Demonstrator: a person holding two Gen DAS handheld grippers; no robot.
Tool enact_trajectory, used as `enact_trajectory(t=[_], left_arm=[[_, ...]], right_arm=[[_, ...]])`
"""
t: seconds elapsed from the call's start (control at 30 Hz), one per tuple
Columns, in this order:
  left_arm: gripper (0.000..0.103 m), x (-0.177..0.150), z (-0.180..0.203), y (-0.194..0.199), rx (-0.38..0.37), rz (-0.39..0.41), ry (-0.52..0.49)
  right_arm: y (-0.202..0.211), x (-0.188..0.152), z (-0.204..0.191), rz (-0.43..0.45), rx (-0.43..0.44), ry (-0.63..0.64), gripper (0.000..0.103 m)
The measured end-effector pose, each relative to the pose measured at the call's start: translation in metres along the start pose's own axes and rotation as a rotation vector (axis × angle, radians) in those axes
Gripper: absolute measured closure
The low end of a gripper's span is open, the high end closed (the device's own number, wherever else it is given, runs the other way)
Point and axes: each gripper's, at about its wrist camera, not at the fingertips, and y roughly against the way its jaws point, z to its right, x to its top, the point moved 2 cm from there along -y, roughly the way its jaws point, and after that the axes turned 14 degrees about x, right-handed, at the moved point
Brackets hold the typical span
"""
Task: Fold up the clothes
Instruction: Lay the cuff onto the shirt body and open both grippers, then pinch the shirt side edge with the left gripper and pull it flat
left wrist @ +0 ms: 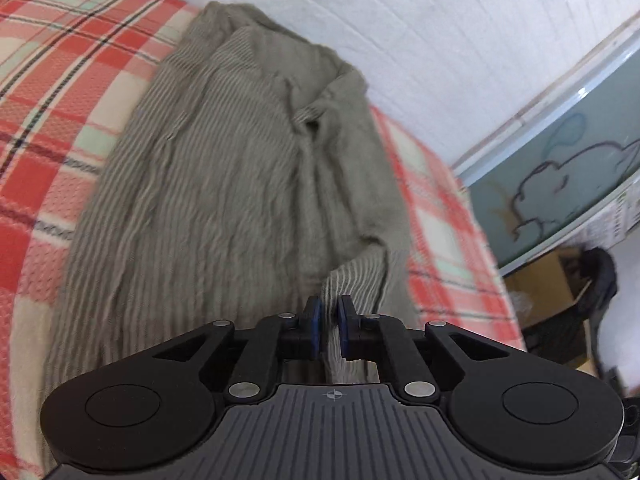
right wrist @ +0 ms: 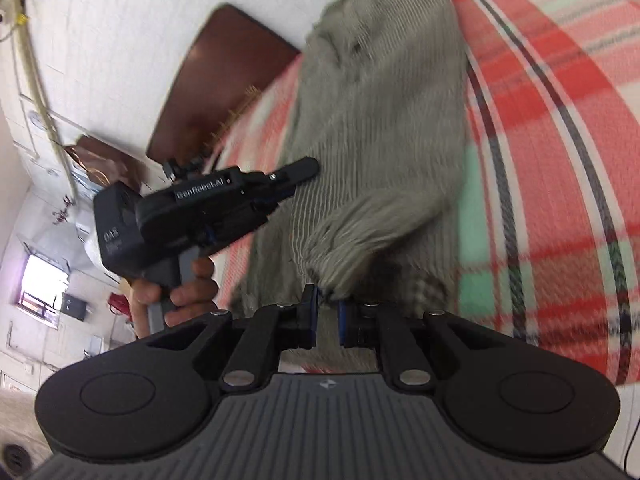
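1. Folding looks only begun: the sweater [left wrist: 224,184] lies rumpled down the middle of the frame on the plaid blanket [left wrist: 52,92], no neat fold yet.
2. Left gripper [left wrist: 328,322] nearly closed, pinching its hem; right gripper [right wrist: 327,316] likewise pinches an edge.
3. Grey-olive ribbed knit, soft, creased.

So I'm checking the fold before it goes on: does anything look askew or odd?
The grey ribbed sweater lies rumpled on the plaid blanket, bunched in creases near its top right. No damage shows.
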Motion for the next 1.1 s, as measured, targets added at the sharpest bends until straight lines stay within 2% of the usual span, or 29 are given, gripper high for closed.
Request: enact_trajectory(t=[0.03,0.07,0.1,0.17,0.2,0.37,0.47,0.57,0.7,0.83,1.1], left_arm=[[0.076,0.0,-0.001,0.003,0.006,0.005,-0.016],[0.073,0.002,-0.002,0.007,0.009,0.014,-0.034],[0.071,0.004,-0.002,0.012,0.012,0.028,-0.052],[0.053,0.012,-0.003,0.023,0.026,0.066,-0.082],[0.05,0.017,-0.002,0.03,0.036,0.089,-0.092],[0.047,0.044,0.006,0.037,0.044,0.148,-0.12],[0.047,0.062,0.021,0.024,0.058,0.175,-0.162],[0.047,0.08,0.041,0.006,0.085,0.198,-0.201],[0.047,0.099,0.059,-0.024,0.069,0.183,-0.212],[0.047,0.113,0.07,-0.059,0.09,0.149,-0.236],[0.047,0.138,0.057,-0.119,0.13,0.067,-0.208]], right_arm=[[0.003,-0.002,0.003,-0.012,-0.009,-0.013,0.074],[0.009,-0.001,0.003,-0.017,-0.008,-0.016,0.058],[0.016,0.0,0.002,-0.02,-0.003,-0.016,0.052],[0.033,0.005,-0.001,-0.014,0.003,0.002,0.05],[0.043,0.009,-0.005,-0.002,0.002,0.026,0.05],[0.074,0.048,-0.015,0.133,-0.035,0.106,0.049],[0.072,0.084,-0.018,0.198,-0.087,0.186,0.047],[0.057,0.128,-0.015,0.23,-0.094,0.227,0.047],[0.034,0.182,-0.002,0.271,-0.093,0.232,0.047],[0.01,0.222,0.011,0.265,-0.09,0.221,0.047],[-0.019,0.254,0.042,0.198,-0.088,0.191,0.047]])
